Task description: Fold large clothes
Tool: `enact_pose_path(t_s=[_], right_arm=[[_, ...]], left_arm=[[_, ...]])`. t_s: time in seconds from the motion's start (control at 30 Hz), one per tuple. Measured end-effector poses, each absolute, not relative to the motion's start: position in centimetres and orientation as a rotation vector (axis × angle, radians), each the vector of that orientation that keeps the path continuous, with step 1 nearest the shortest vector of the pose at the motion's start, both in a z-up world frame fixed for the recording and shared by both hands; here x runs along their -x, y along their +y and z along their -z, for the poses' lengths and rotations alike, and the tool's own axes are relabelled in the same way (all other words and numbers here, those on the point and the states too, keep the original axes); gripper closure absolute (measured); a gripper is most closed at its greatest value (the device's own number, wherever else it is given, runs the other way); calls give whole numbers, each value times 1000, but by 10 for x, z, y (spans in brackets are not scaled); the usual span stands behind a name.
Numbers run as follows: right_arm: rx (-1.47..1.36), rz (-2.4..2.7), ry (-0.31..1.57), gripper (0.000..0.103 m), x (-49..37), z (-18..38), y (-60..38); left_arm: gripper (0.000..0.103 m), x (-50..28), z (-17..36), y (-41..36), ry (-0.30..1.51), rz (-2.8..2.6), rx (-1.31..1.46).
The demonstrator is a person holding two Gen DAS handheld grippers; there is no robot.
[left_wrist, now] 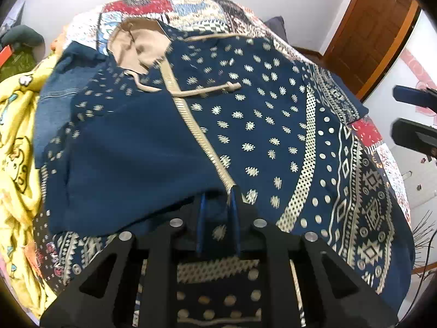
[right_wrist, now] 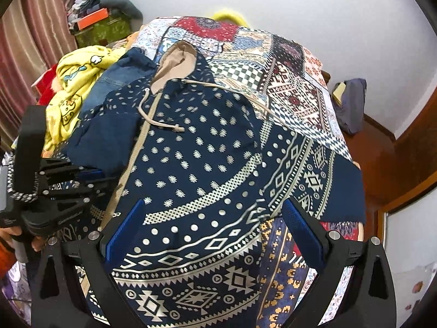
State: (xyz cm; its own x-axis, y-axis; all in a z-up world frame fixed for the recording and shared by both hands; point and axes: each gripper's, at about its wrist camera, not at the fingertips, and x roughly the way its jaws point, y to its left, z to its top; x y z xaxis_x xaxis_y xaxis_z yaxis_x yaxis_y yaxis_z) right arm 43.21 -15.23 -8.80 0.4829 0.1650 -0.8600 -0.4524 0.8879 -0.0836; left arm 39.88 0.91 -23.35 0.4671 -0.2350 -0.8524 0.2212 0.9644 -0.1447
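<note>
Now, going view by view:

Left wrist view, garment: the navy patterned hoodie (left_wrist: 245, 125) is lying spread front-up on the bed's patchwork quilt (left_wrist: 191, 11), its beige-lined hood (left_wrist: 136, 46) pointing toward the far wall, its zipper (left_wrist: 191, 125) running down to the claw.
Left wrist view, folded part: a plain navy panel (left_wrist: 131, 158), seemingly the sleeve side, is lying turned over onto the chest beside the zipper.
Left wrist view, claw: the left claw (left_wrist: 218, 218) is standing narrow over the cloth near the lower end of the zipper; a little fabric is showing between its blue pads (left_wrist: 235, 218), but they are parted slightly, so I judge it is not pinching.
Right wrist view, garment: the other half of the hoodie (right_wrist: 207, 158) is lying flat, its patterned sleeve (right_wrist: 314, 180) reaching toward the bed's edge.
Right wrist view, claw: the right claw (right_wrist: 213, 237) is standing wide, holding nothing, hovering over the hem (right_wrist: 196, 295).
Right wrist view, surroundings: a yellow cartoon blanket (right_wrist: 73, 82) and jeans (right_wrist: 109, 82) are lying just beside the hoodie.
Step in hand: one side seems folded in; the left claw seems to be letting go.
Next move: probably the right claw is needing to pinch the outer sleeve and carry it across the zipper line.
</note>
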Motion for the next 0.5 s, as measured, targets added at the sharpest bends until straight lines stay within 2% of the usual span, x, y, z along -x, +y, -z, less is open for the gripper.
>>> enact_pose_path(t_s=[0.07,0.13,0.2,0.5], right_arm=[[333,-392,987,5,-429,84,-143],[343,-409,975,5,-427,80,-133],[355,-428,965,5,-424,77,-119],[469,-522,959,5,-419,86,-40]], left_arm=[[76,-393,229,18,1033,262,23],[63,-383,222,33,1011,239,44],[57,-374,213,52,978,203,63],[50,-352,189,144,879,-4,81]])
